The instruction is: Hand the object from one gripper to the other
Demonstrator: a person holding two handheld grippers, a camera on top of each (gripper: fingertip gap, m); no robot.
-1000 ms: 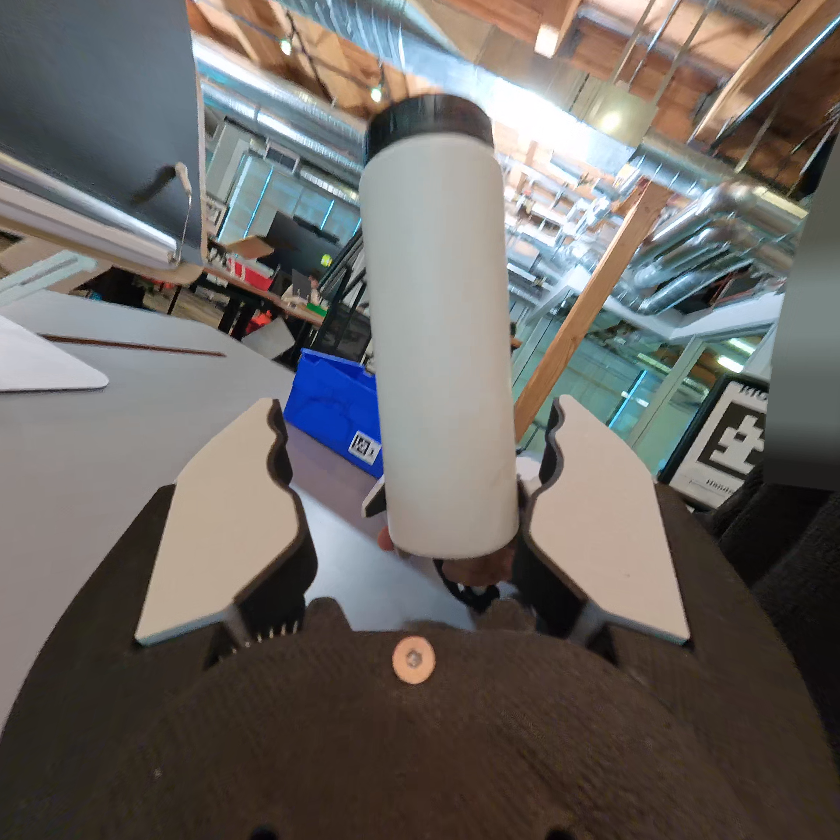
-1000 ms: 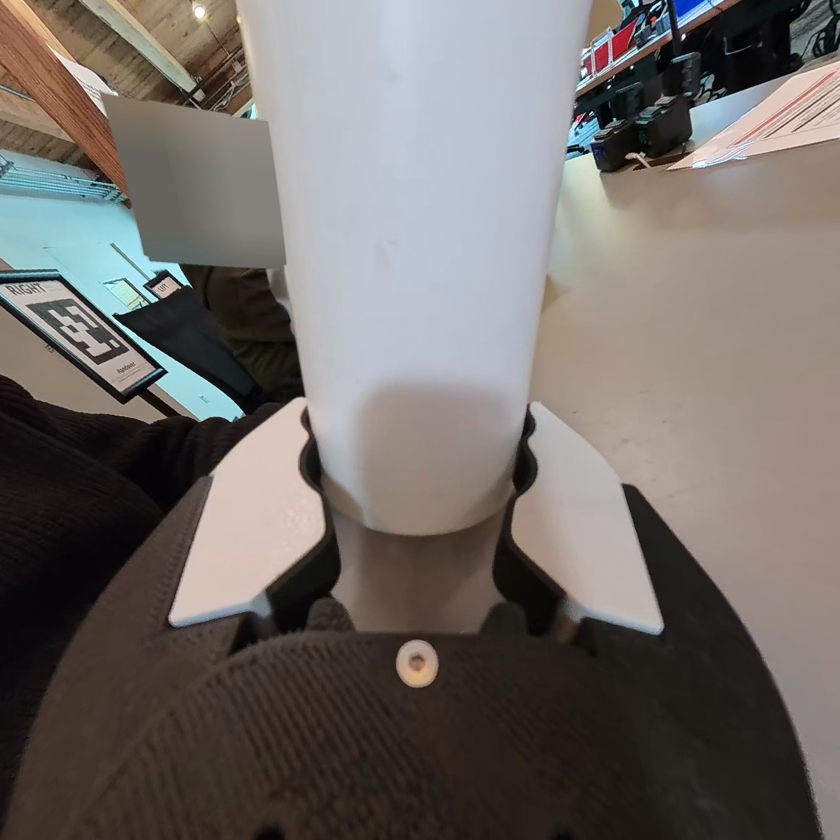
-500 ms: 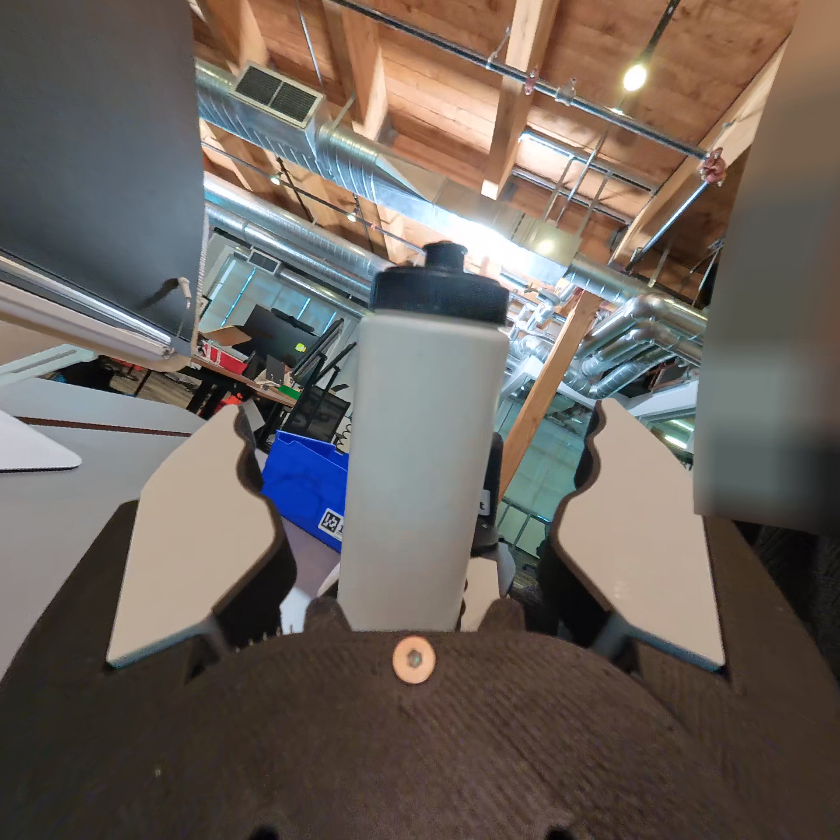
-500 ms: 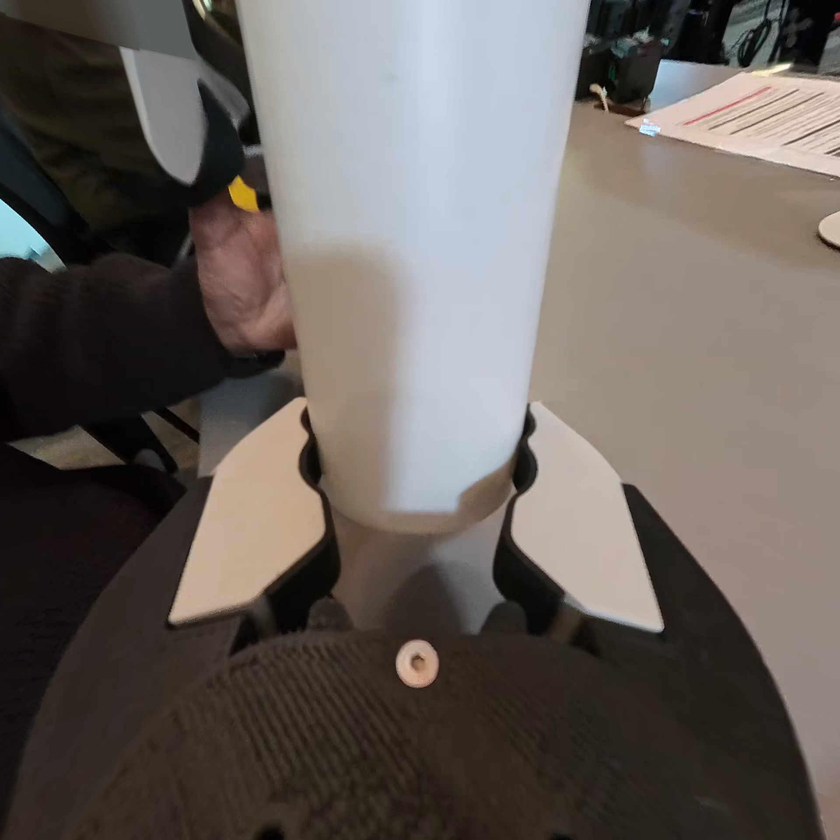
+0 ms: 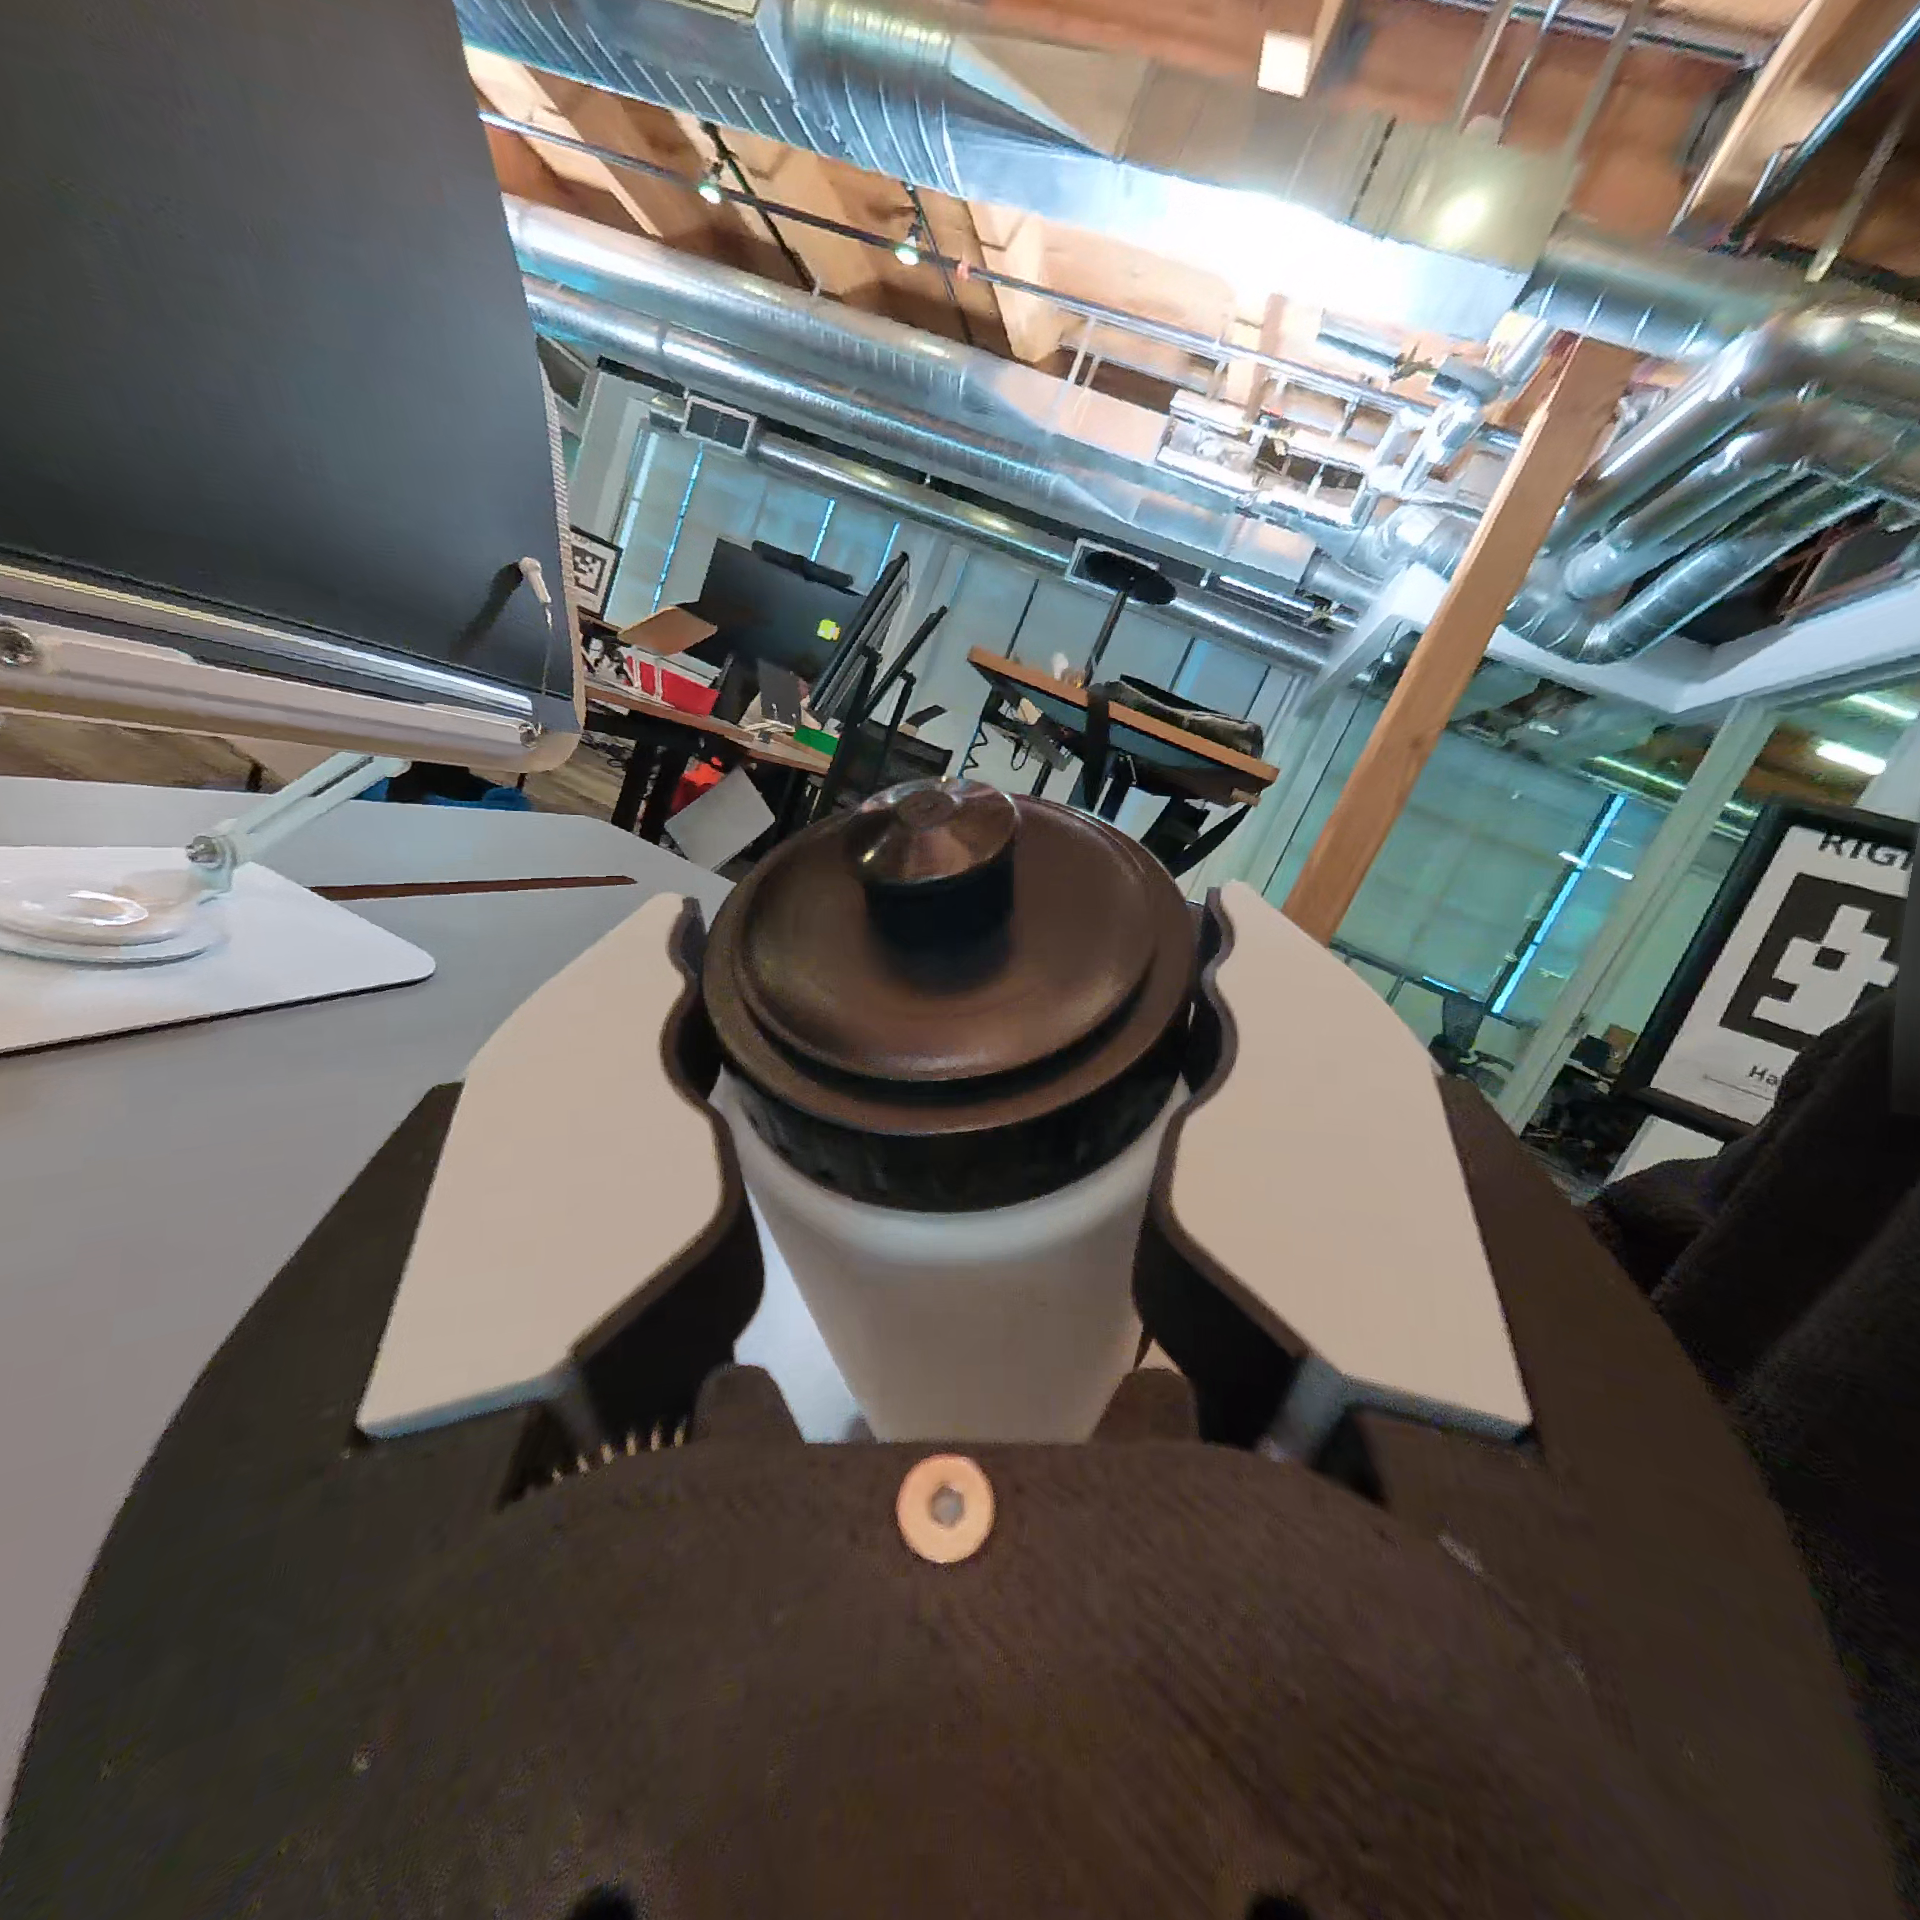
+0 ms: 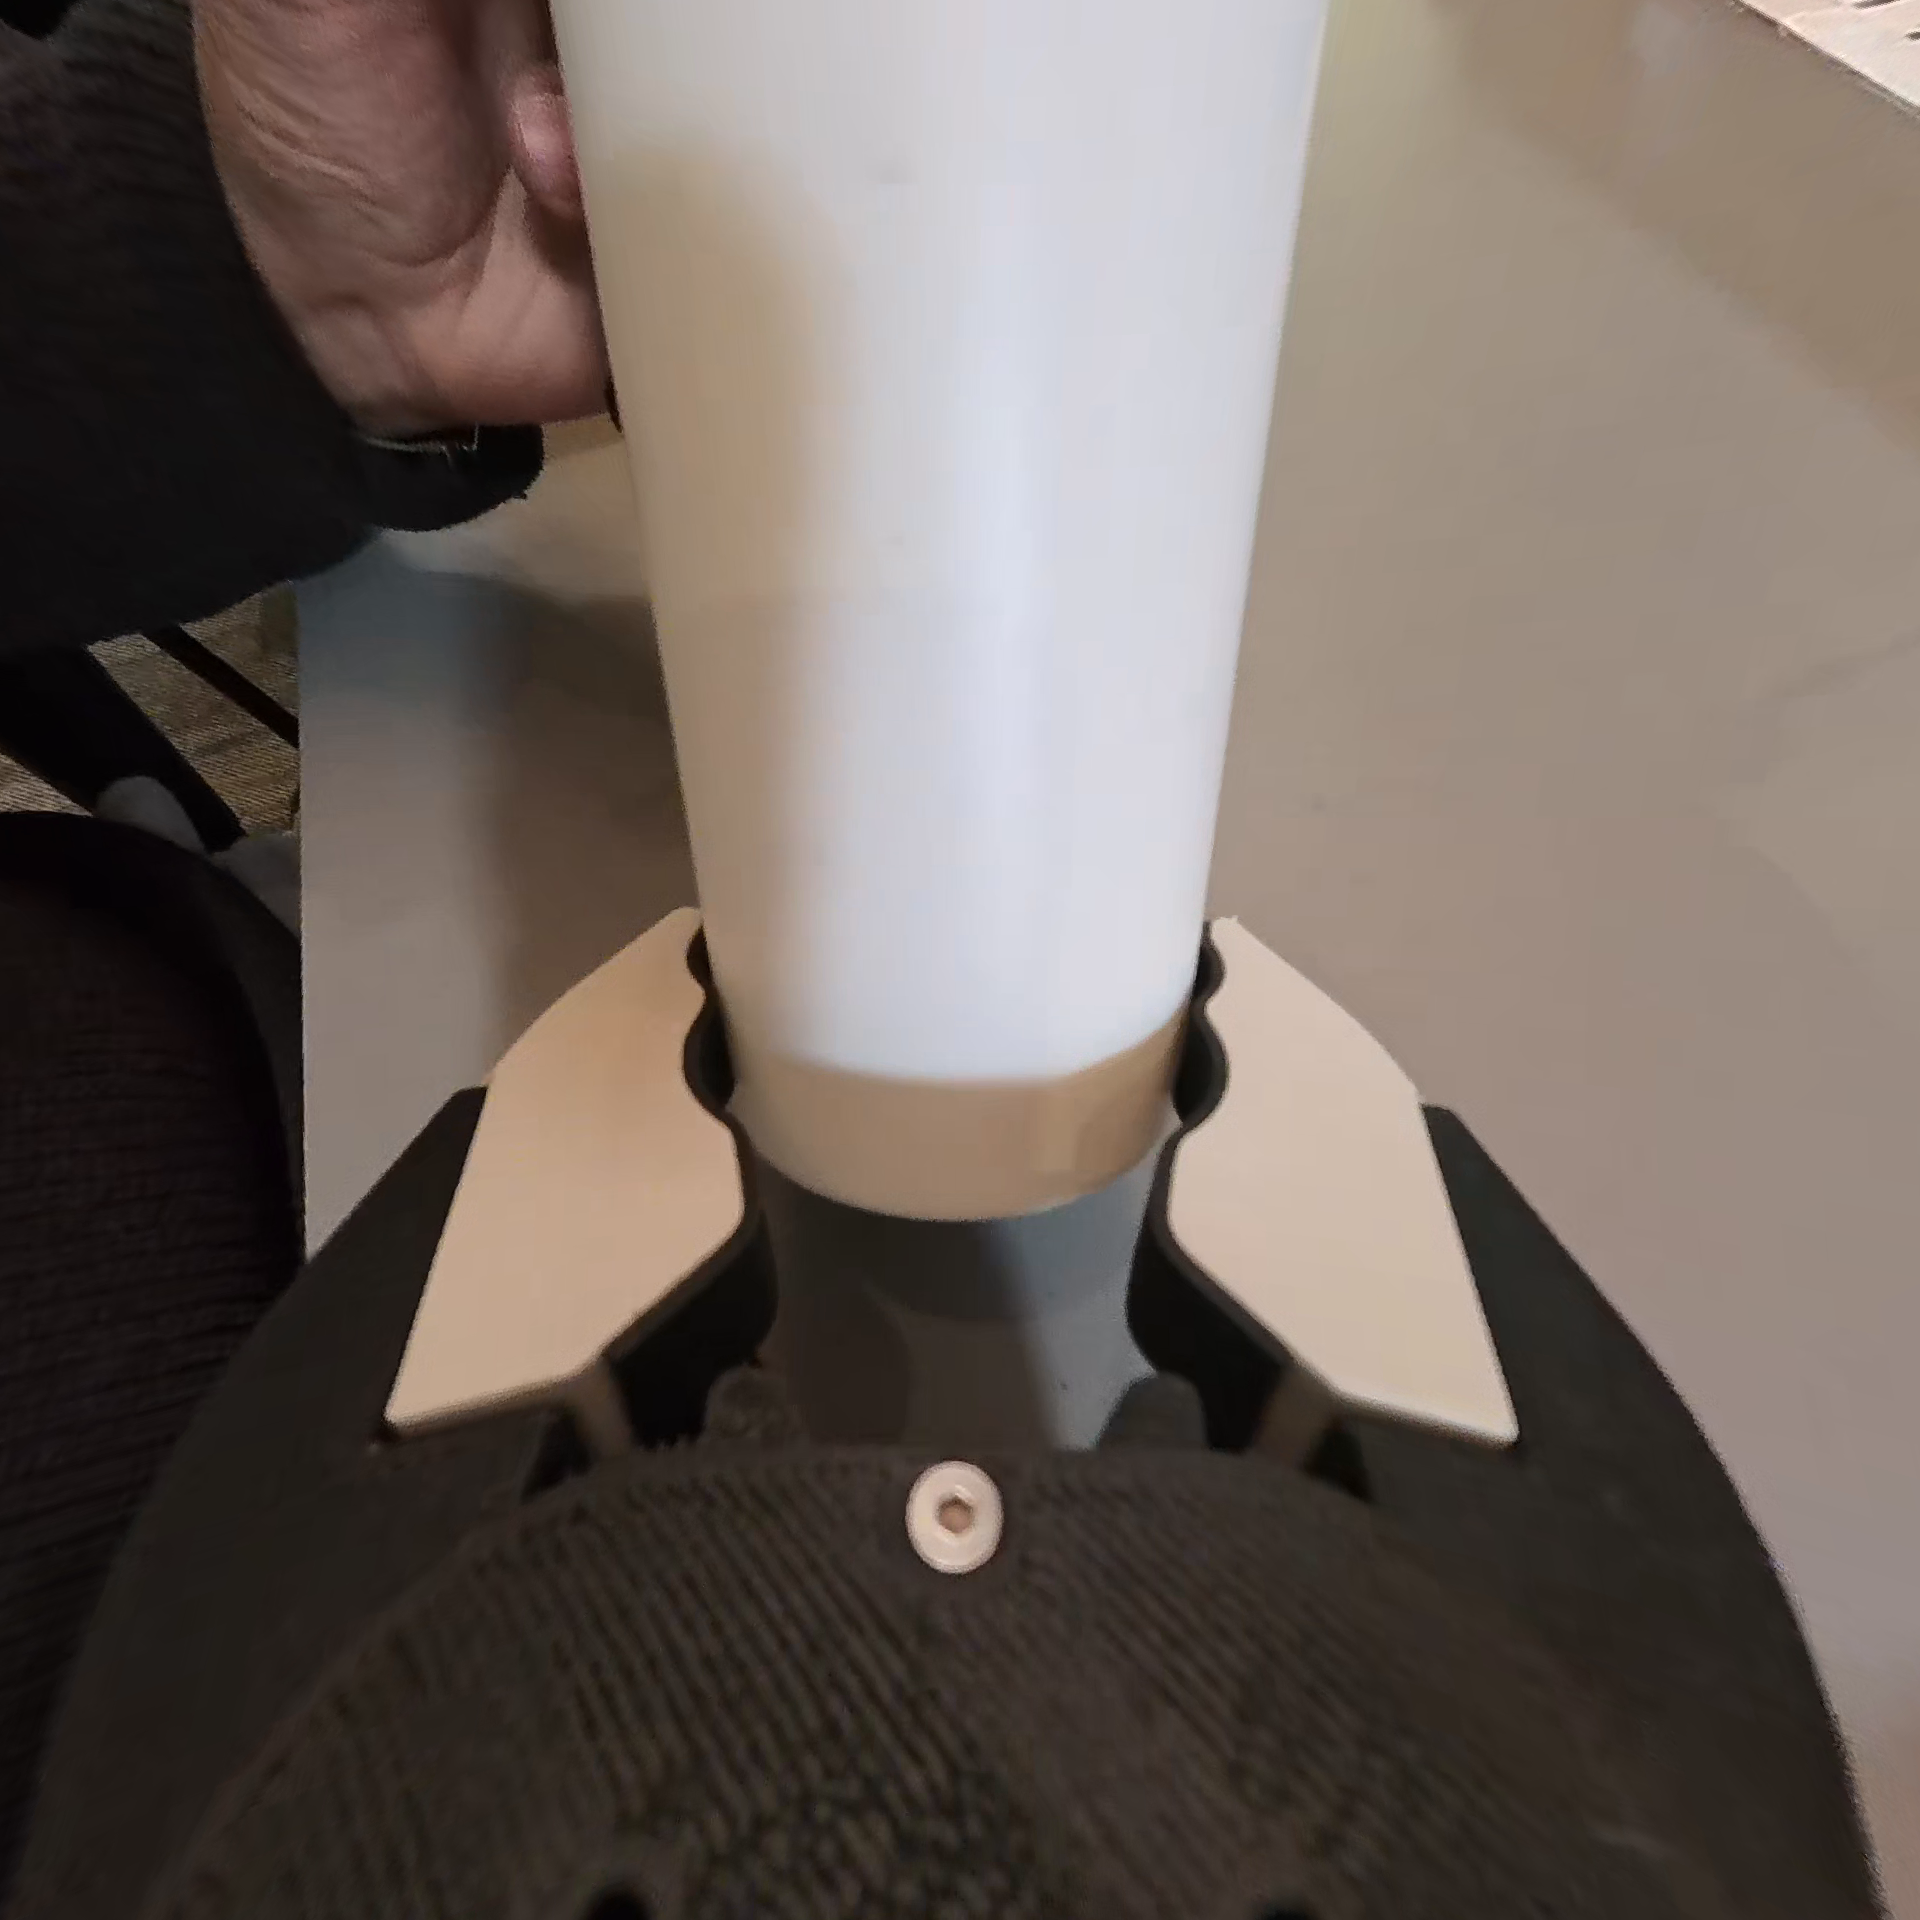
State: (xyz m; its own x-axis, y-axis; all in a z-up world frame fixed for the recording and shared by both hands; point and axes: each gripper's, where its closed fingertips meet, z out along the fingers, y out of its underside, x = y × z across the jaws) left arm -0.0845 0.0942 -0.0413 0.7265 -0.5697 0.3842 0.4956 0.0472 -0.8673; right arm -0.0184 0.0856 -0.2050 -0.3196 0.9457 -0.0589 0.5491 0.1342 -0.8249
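1. White bottle [image 5: 951,1288] with a black cap [image 5: 940,1013], caught at both ends: cap end between the fingers of the left gripper [image 5: 945,1049], base end between the fingers of the right gripper [image 6: 956,1049].
2. Left gripper: fingers [image 5: 582,1174] closed in on the bottle just under and around the cap, dark inner pads pressed against both sides, with no gap showing. Gripping the bottle.
3. Right gripper: fingers [image 6: 582,1174] part-way open to the bottle's width and clamped on its tan bottom band [image 6: 956,1143], touching on both sides. Gripping the bottle.
4. Bottle held in the air above the grey worktop [image 6: 1558,727], seen lengthwise in both wrist views, body running away from the right gripper out of the top of that view.
5. Left of the bottle in the right wrist view: a person's hand [image 6: 416,239] in a dark sleeve [image 6: 135,343], close against the bottle's side.
6. Left of the bottle in the left wrist view: a white mat [image 5: 260,966] on the worktop with a white lamp arm [image 5: 260,707] above it.
7. Behind the bottle: desks, a wooden post [image 5: 1455,644] and silver ducts [image 5: 883,353] under a wooden ceiling.
8. Right of the bottle, at the frame edge: a black-and-white marker sign [image 5: 1808,956].
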